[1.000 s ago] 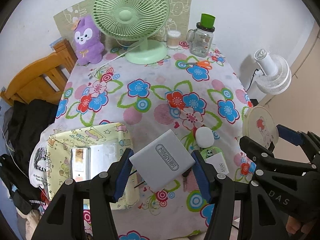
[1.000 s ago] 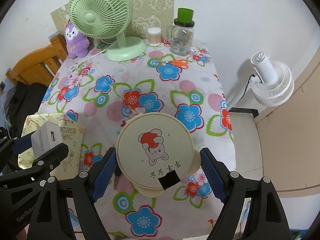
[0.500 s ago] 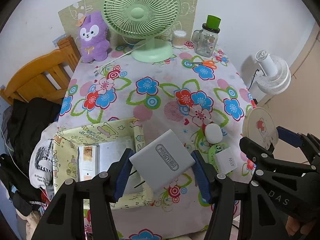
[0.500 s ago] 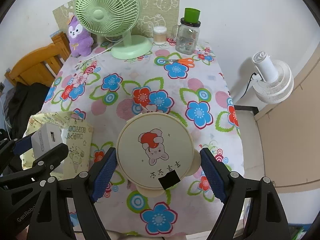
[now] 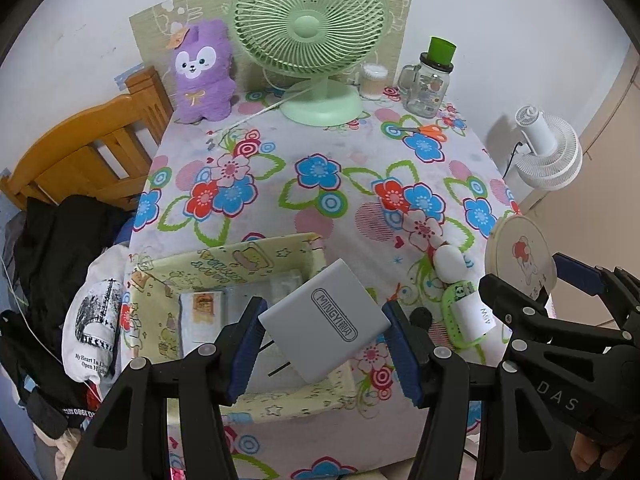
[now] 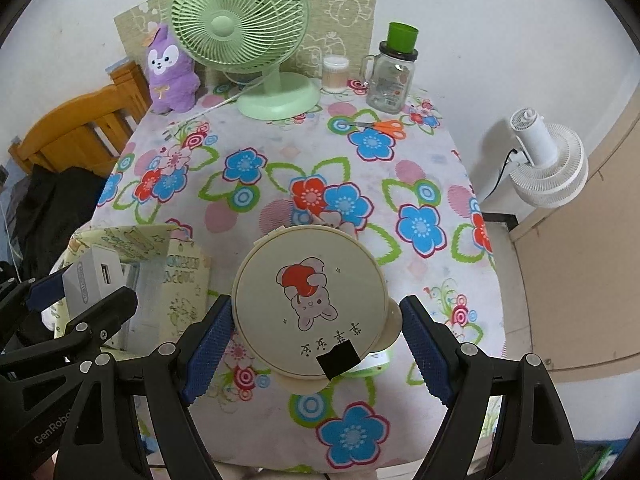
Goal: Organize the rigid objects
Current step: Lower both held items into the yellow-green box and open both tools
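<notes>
My left gripper [image 5: 322, 344] is shut on a grey charger block [image 5: 325, 320], held tilted above the yellow patterned box [image 5: 168, 280] at the table's near left. In the right wrist view the same charger [image 6: 94, 276] shows a USB port, and the box [image 6: 180, 276] lies beside it. My right gripper [image 6: 314, 346] is shut on a round cream mirror with a cartoon bunny [image 6: 310, 300], held above the table's front edge. The mirror [image 5: 520, 256] also shows at the right of the left wrist view. A white egg-shaped object [image 5: 450, 262] and a green tagged item [image 5: 464, 312] lie on the cloth between the grippers.
A floral cloth [image 6: 280, 168] covers the table. At the back stand a green fan [image 6: 240, 40], a purple plush [image 6: 170, 72], a cotton-swab jar [image 6: 335, 74] and a glass mug jar [image 6: 390, 76]; orange scissors [image 6: 380, 125] lie nearby. A wooden chair [image 5: 80, 152] is left, a white fan [image 6: 548, 168] right.
Both grippers have drawn back towards the table's front edge with their objects still held. More of the box and the near cloth has come into view.
</notes>
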